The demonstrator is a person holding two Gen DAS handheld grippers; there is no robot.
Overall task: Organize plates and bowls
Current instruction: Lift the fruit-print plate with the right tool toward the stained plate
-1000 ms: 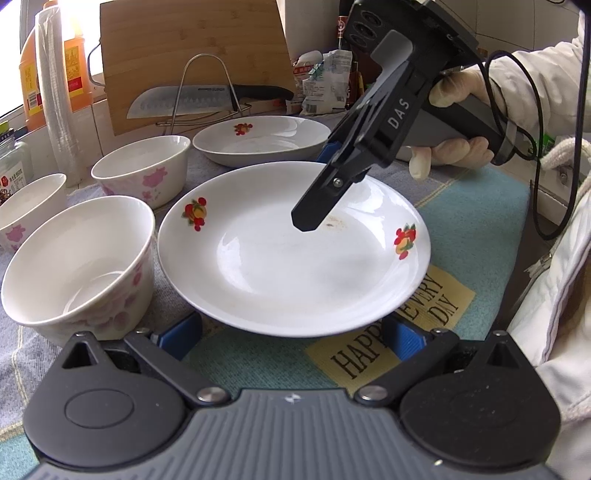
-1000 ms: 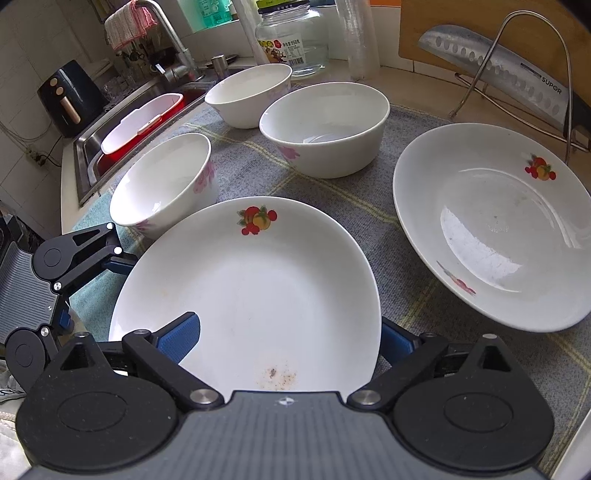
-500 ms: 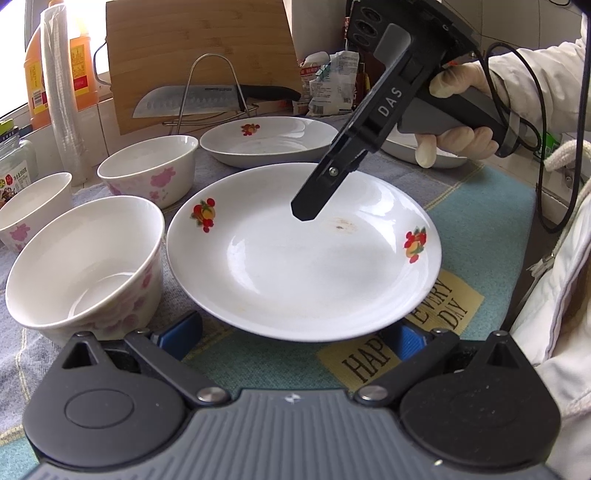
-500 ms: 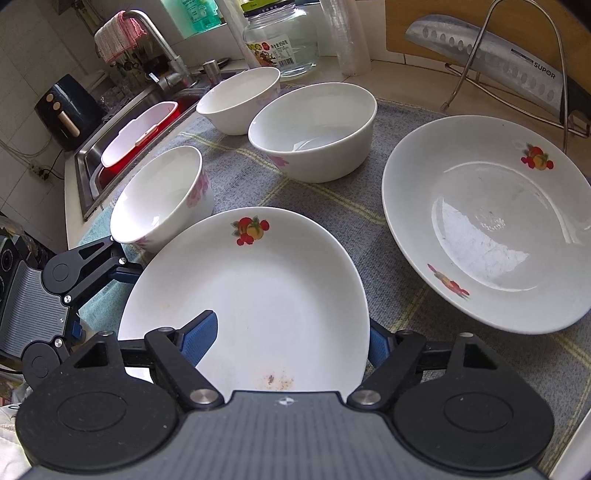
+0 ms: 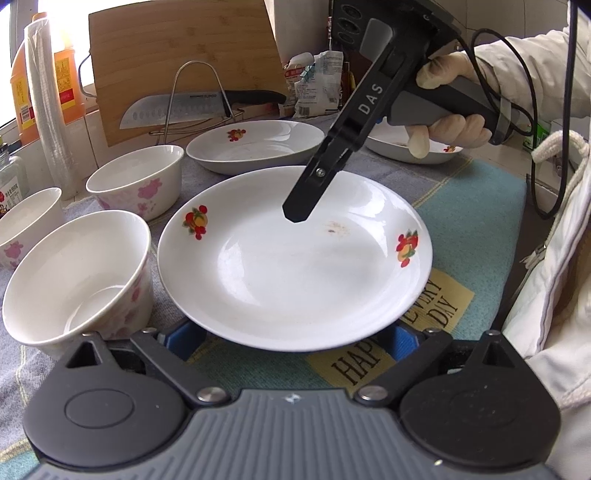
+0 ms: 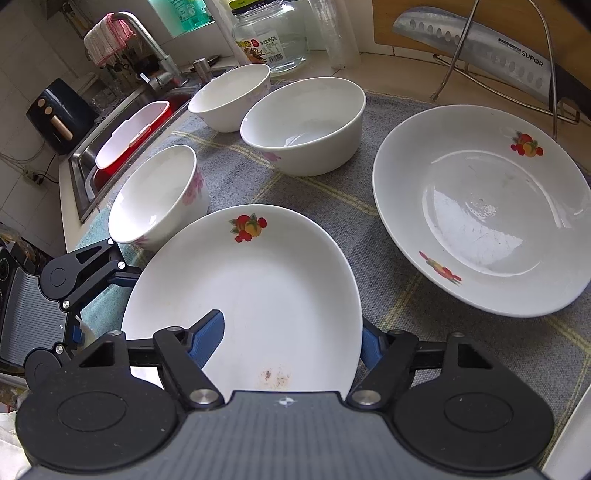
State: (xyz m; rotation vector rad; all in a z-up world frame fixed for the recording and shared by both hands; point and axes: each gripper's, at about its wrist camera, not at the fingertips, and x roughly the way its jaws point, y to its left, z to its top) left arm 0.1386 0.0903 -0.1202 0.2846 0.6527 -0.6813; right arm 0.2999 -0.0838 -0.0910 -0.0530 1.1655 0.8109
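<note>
A white plate with fruit prints [image 5: 295, 258] lies on the mat; it also shows in the right wrist view [image 6: 251, 291]. My right gripper [image 6: 291, 338] straddles its near rim, one blue finger above the plate, one below, jaws narrowing. In the left wrist view one right finger [image 5: 303, 206] hovers over the plate. My left gripper [image 5: 291, 338] is open, its blue fingers [image 5: 184, 334] under the plate's near edge. Three pink-flowered bowls [image 6: 159, 195] [image 6: 306, 125] [image 6: 231, 96] stand to the left. A second plate [image 6: 476, 206] lies at right.
A third plate [image 5: 410, 147] sits behind the right hand. A knife on a wire rack [image 5: 199, 107] and a cutting board [image 5: 184, 62] stand at the back. A sink with a red basin [image 6: 129, 136], a glass jar [image 6: 269, 33] and an oil bottle [image 5: 22, 88] line the counter.
My right gripper has closed in on the plate's rim, its jaws narrower than before. The left gripper has moved slightly; the plate appears a little higher in its view.
</note>
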